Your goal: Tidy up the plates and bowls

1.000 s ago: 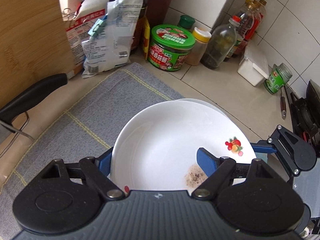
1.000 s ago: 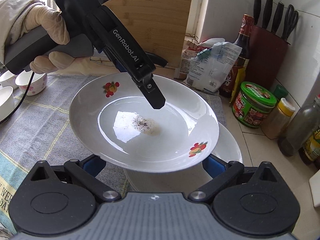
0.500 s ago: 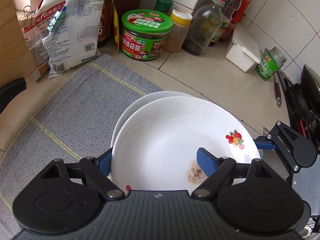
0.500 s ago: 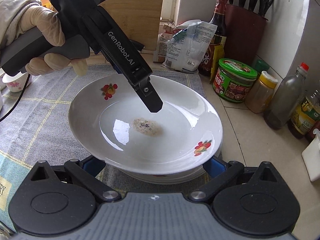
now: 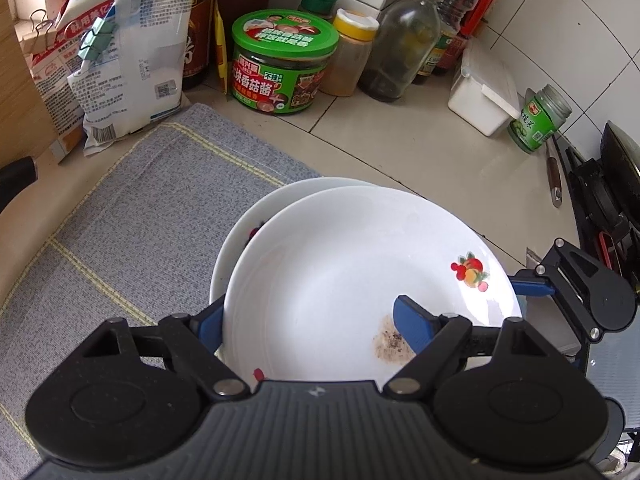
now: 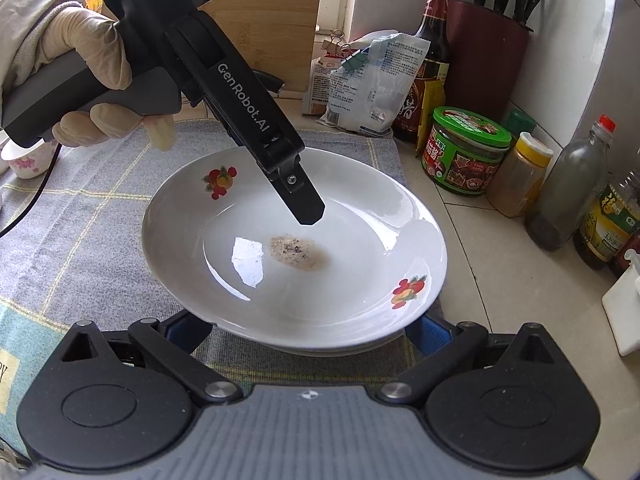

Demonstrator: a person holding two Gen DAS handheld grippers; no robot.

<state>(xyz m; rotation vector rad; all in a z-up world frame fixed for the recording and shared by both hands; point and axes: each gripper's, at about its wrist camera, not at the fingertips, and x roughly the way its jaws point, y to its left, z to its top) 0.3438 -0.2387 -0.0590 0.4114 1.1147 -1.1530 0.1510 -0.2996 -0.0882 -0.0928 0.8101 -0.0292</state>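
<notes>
I am working two handheld grippers over a kitchen counter. My left gripper (image 5: 308,316) is clamped on the rim of a white plate (image 5: 360,264), one blue pad under the rim and one on the inner surface beside a brownish crumb stain (image 6: 300,252). A second ago that plate hung clear above the grey mat (image 5: 132,216); since then I have lowered it, and it now sits nested on the lower plate (image 5: 244,220), whose rim peeks out behind it. I judge the stacking step nearly done, with release next.

My right gripper (image 6: 308,326) has its blue pads spread either side of the stack's near edge; whether they press on anything I cannot tell. A gloved hand (image 6: 86,64) holds the left tool, whose arm reads "GenRobot.AI" and "Data Acquisition System".

Both plates carry small red fruit prints. Behind stand a green-lidded jar (image 5: 282,68) with Chinese characters, a yellow-capped spice jar (image 5: 352,52), a clear bottle (image 5: 404,48), clipped bags (image 5: 128,48) with printed text and a QR code, and a small floral bowl (image 6: 24,160) at the far left
</notes>
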